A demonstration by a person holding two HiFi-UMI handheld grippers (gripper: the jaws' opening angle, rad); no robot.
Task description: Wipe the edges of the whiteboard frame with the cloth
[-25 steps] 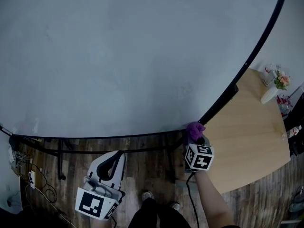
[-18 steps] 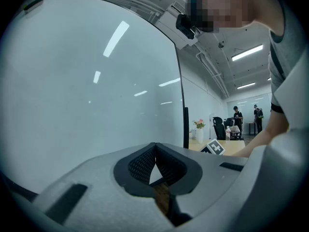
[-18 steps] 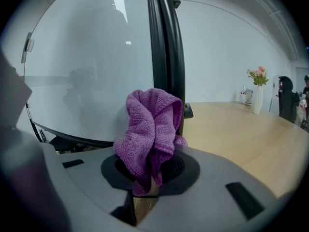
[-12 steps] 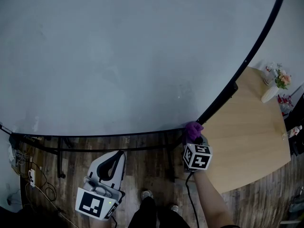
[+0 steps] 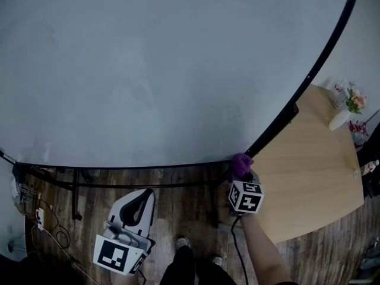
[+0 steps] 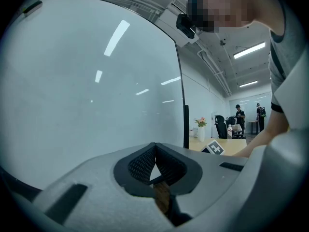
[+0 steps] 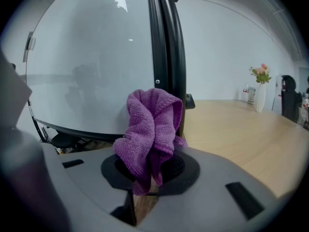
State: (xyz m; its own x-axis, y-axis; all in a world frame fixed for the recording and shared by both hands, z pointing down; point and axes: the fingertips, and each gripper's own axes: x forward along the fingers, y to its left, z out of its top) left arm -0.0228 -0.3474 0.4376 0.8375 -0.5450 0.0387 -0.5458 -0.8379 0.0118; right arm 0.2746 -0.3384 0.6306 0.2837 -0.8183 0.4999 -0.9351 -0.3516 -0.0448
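My right gripper [image 7: 153,173] has its fingers clamped on the bunched purple cloth [image 7: 153,124], a nubby terry fabric held at the near right corner of the whiteboard's [image 5: 148,70] thin black frame [image 7: 166,57]. My left gripper [image 6: 155,163] hangs to the left, off the board, with its ribbed black fingers [image 6: 142,164] pressed together on nothing.

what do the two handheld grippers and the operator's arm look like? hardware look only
The left gripper and right gripper share light grey moulded shells and black textured fingers. Each carries a marker cube with black-and-white squares. A black cable leaves the right one. The person wears a short grey sleeve.
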